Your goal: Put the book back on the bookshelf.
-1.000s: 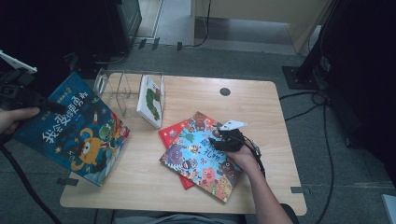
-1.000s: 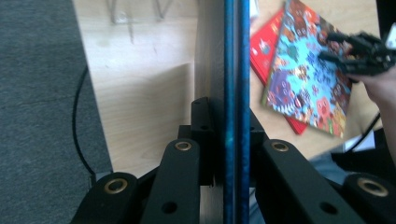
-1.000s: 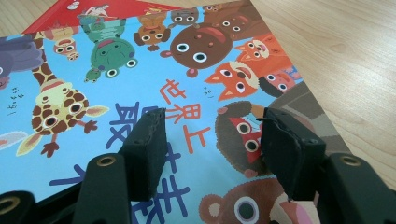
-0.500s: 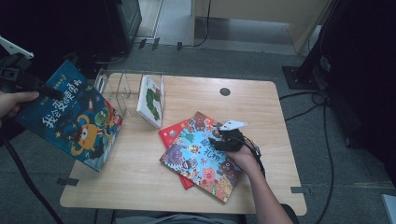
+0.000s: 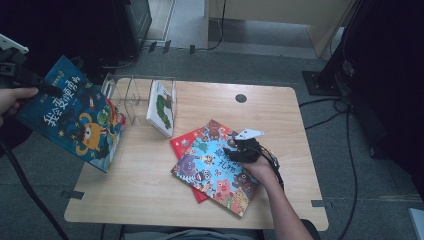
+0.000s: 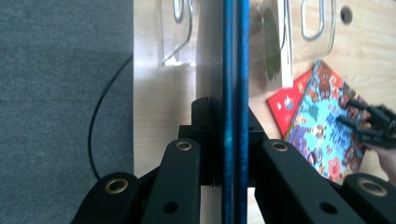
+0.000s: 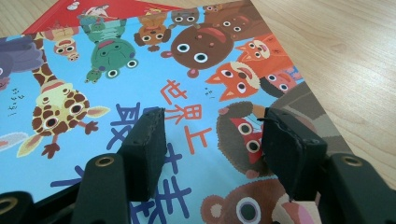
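The wooden table [image 5: 150, 185] is left bare along its near-left edge, beside the animal-cover book [image 5: 217, 167] on which the right gripper [image 5: 239, 149] rests, jaws spread wide. The blue book [image 5: 75, 115] is held off the table's left edge, clamped by the left gripper [image 6: 232, 140], and one book [image 5: 161, 107] is stood in the clear rack [image 5: 135, 95]

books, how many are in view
4: a dark blue book held up at the left, a white book standing in the clear rack, and a light blue book on a red book.
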Motion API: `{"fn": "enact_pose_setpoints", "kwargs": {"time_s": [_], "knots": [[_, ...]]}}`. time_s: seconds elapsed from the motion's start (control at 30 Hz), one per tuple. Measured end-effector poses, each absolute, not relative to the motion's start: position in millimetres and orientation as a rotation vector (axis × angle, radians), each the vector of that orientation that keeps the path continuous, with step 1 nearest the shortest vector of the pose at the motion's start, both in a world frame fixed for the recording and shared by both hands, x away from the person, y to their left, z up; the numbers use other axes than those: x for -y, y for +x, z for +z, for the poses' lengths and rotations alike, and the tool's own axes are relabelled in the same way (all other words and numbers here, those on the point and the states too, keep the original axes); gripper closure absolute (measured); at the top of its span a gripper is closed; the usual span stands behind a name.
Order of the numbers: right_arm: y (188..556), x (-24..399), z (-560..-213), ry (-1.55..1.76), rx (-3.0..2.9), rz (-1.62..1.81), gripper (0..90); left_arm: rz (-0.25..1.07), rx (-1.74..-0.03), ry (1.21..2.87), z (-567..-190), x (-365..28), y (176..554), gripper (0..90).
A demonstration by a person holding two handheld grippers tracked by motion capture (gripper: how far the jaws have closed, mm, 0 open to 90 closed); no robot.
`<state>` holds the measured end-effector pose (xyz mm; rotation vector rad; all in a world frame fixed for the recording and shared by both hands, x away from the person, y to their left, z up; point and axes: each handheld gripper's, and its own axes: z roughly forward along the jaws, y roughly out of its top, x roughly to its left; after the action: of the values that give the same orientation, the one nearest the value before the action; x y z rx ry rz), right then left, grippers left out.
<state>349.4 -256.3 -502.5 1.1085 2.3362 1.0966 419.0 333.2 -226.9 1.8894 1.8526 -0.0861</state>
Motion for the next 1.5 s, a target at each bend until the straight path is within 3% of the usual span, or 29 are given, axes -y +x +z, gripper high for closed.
{"fn": "enact_pose_setpoints", "kwargs": {"time_s": [1.5], "knots": [[316, 265, -507, 1.137, -2.275, 1.153, 43.4, -0.13, -1.866, 1.783, -251, -326, 528, 82.4]]}}
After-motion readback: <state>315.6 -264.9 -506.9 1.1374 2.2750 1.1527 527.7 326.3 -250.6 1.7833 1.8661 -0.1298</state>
